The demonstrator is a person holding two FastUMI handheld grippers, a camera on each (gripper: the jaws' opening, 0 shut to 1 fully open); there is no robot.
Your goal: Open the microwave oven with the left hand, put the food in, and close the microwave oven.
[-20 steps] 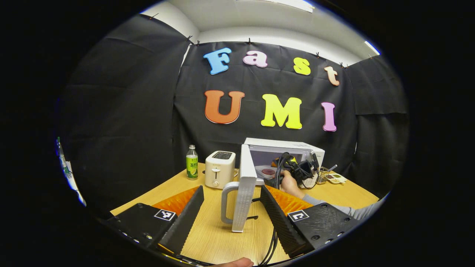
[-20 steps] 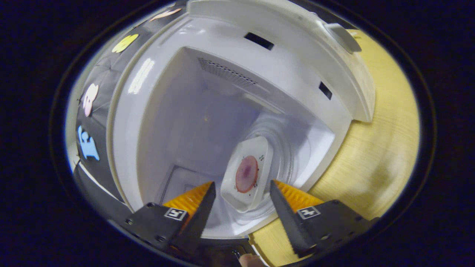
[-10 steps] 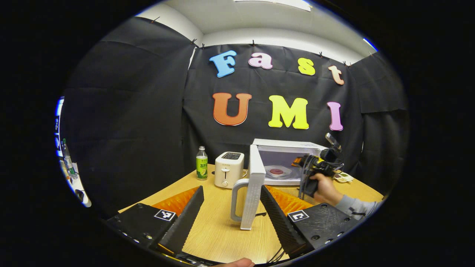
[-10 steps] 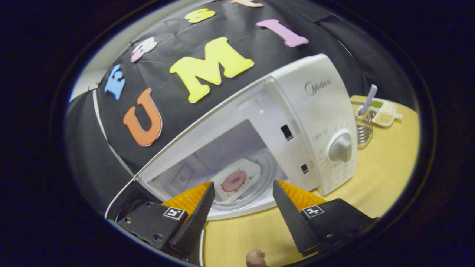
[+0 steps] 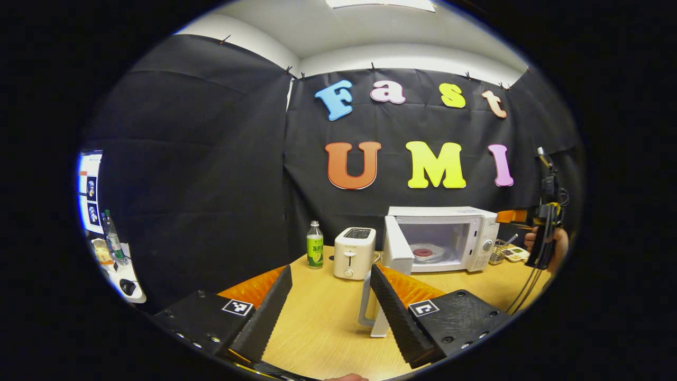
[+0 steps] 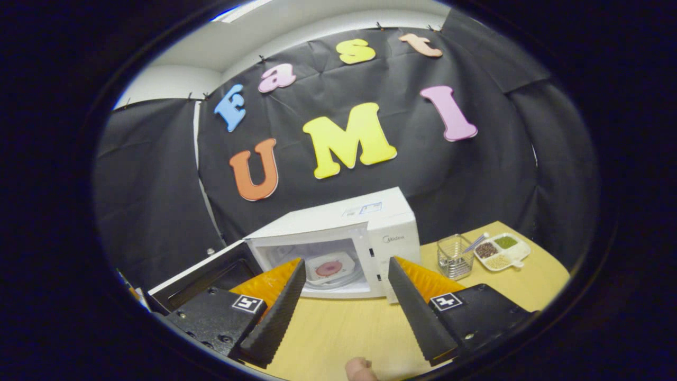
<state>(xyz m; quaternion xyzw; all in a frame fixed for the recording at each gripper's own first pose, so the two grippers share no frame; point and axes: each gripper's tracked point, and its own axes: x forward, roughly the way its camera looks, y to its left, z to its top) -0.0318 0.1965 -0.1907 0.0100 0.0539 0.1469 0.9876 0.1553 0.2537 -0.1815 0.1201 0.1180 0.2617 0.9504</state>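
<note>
While the food (image 6: 329, 268) sits inside the open microwave (image 6: 338, 241), both my left gripper (image 5: 330, 307) and right gripper (image 6: 344, 307) gape wide, empty.

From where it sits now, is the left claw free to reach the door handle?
Probably yes: the left claw is open, and the door handle stands just ahead between its fingers on the open microwave door.

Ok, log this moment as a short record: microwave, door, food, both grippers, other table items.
microwave: on table, cavity exposed
door: wide open, handle between left gripper's fingers, untouched
food: on tray inside microwave
left gripper: open, at door handle
right gripper: open, empty, clear of microwave
toaster: left of microwave
bottle: left of toaster
step left: close door
</note>
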